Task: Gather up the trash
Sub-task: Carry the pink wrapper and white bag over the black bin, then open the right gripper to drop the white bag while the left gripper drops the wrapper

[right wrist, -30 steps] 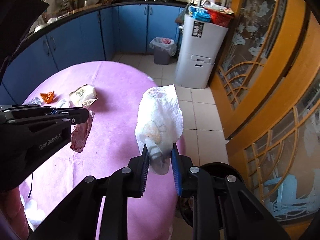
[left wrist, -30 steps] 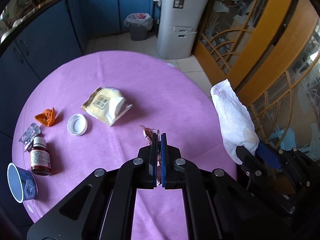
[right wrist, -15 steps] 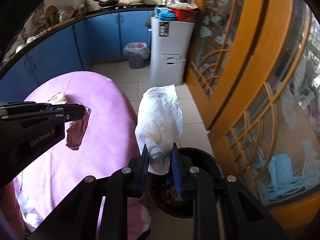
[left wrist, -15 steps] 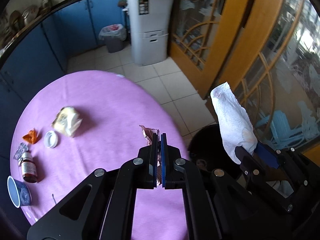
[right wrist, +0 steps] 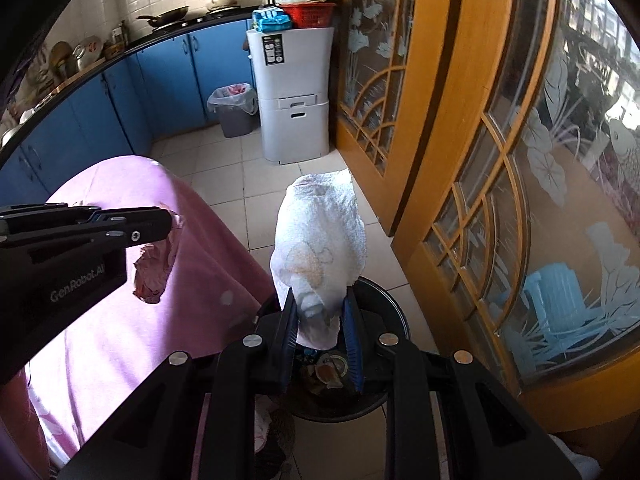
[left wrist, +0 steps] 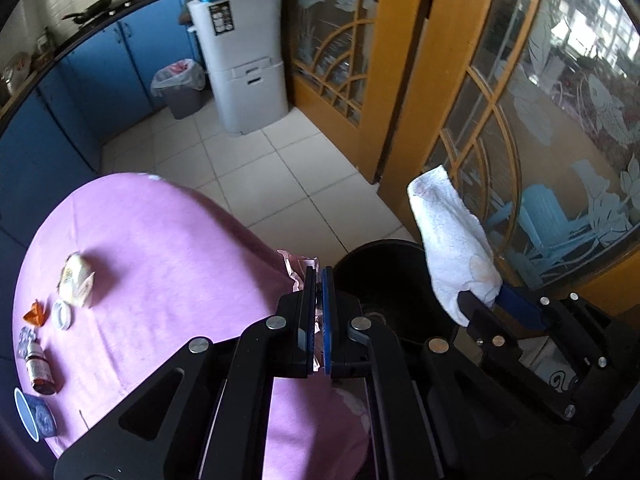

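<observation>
Now the right tongs (right wrist: 320,312) clench a stained white paper towel (right wrist: 320,240) over the black bin (right wrist: 390,308), while the left tongs (left wrist: 319,280) pinch a crumpled pink wrapper (right wrist: 154,272) beside it.

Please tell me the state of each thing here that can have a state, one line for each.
Left hand-held gripper: shut on wrapper.
Right hand-held gripper: shut on paper towel, above the black bin.
Black bin: open, trash inside.
Grey bin: open, bag-lined.
Cup: lying on its side.
Brown bottle: upright.
</observation>
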Motion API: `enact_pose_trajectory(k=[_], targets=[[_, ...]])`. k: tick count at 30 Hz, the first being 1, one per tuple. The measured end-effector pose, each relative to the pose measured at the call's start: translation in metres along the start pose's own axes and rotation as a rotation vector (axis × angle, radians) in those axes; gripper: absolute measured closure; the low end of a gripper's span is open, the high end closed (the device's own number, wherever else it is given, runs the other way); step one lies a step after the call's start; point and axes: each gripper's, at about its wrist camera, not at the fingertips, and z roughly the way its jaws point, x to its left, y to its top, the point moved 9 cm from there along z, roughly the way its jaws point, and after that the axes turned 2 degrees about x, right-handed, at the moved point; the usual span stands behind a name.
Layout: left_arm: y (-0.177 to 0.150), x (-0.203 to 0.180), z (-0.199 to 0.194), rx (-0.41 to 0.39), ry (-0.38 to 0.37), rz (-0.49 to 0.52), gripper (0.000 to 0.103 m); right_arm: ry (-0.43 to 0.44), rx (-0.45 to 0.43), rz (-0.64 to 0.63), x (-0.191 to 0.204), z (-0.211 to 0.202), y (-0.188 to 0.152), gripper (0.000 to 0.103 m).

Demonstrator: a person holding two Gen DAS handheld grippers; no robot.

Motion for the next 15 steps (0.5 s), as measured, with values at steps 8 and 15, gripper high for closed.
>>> enact_pose_trajectory(k=[8, 15], targets=[[0.016, -0.025, 0.013, 0.018, -0.019, 0.038, 0.097, -0.003, 0.019, 0.045, -0.023, 0.012, -0.004, 0.082], [0.016, -0.021, 0.029, 0.064, -0.021, 0.014, 0.097, 0.012, 0.029, 0.051, -0.026, 0.021, -0.005, 0.082]])
